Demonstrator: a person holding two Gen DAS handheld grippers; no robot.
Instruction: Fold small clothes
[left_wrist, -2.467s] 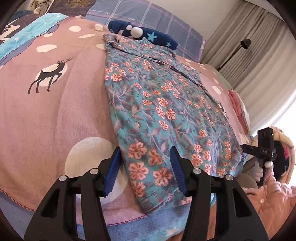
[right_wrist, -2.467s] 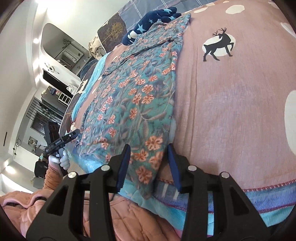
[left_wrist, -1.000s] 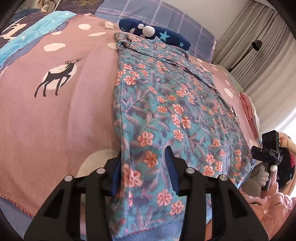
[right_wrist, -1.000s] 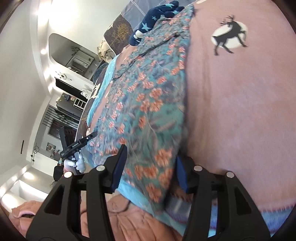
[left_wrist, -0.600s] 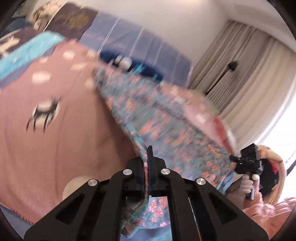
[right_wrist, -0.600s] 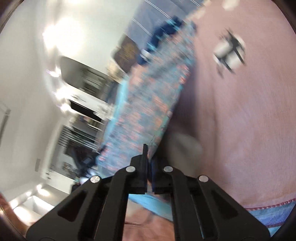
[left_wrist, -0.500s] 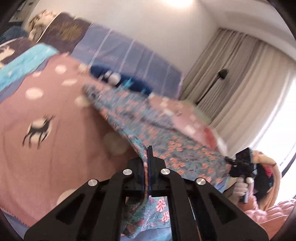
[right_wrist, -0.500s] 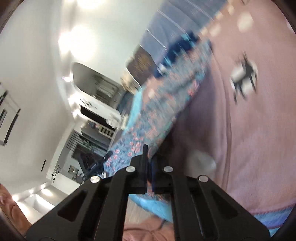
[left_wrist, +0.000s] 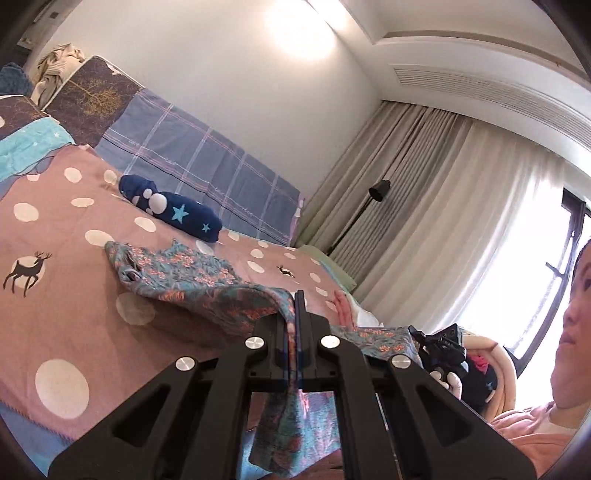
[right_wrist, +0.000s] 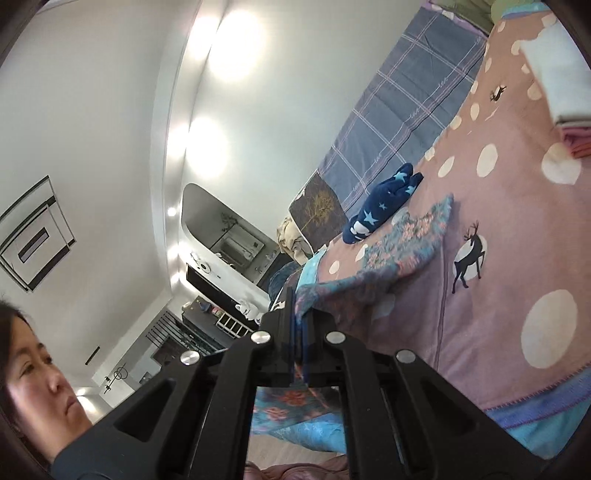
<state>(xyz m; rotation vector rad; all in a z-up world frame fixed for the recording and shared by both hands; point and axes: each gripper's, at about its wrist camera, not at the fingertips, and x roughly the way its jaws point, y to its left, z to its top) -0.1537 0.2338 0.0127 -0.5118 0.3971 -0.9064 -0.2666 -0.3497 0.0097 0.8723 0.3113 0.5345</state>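
While both the left gripper (left_wrist: 296, 306) and right gripper (right_wrist: 297, 314) pinch the floral garment's (left_wrist: 192, 275) near hem, carry both corners evenly toward its far edge

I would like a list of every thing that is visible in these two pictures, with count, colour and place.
floral garment: one, teal with orange flowers, near edge lifted, far end on the blanket
blanket: one, pink with white dots and deer, covering the bed
star-print item: one, navy, on the blanket beyond the garment
checked cover: one, blue-grey, along the wall
folded clothes: a small pile, white and pink, far side of the bed
floor lamp: one, black, by the curtains
curtains: beige, at the window
left gripper: black, jaws shut on the garment
right gripper: black, jaws shut on the garment
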